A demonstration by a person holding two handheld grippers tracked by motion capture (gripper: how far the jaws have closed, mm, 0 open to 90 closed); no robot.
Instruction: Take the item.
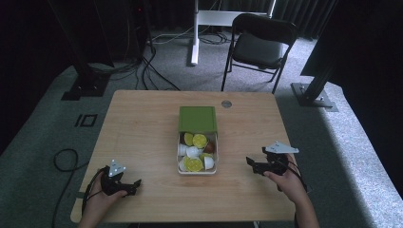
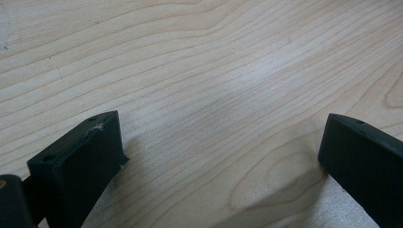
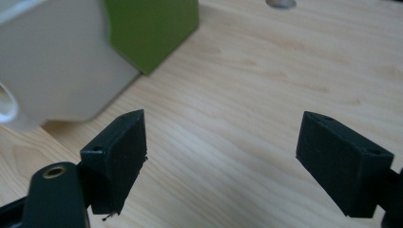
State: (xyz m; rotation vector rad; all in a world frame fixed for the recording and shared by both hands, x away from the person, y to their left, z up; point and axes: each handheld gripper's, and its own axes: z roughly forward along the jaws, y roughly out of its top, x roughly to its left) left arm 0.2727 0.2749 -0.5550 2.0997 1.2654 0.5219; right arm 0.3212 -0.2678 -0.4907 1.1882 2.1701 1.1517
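**Waiting beside an open box of coffee capsules**

Resting low at the near edge of a pale wooden bench [image 1: 142,118], two handheld grippers flank a small white box [image 1: 197,168] at the middle of the benchtop. The box's green lid [image 1: 197,118] lies flat just behind it, touching its far edge. Inside the box sits a loose heap of coffee capsules [image 1: 194,164], some with lime-green tops, some white, and one dark reddish one at the right side.

The left gripper [image 1: 133,185] sits well apart from the box, toward the near left corner. In the left gripper view its jaws stand wide apart with bare wood grain between them. The right gripper [image 1: 252,164] is near the box's right side, pointed toward it. In the right gripper view its jaws are also spread wide and hold nothing, with the box's white wall [image 3: 62,71] and a corner of the green lid [image 3: 152,28] up at the left.

A round metal insert [image 1: 226,103] is set in the bench near its far edge. A black folding chair [image 1: 259,45] stands on the carpet beyond.

Likely risks: the capsules are piled loosely and tilted, so a jaw closing on one could pinch a rim and flick it out, or nudge its neighbours. The box looks light; a sideways push from the right gripper could slide it unless the left one steadies it.
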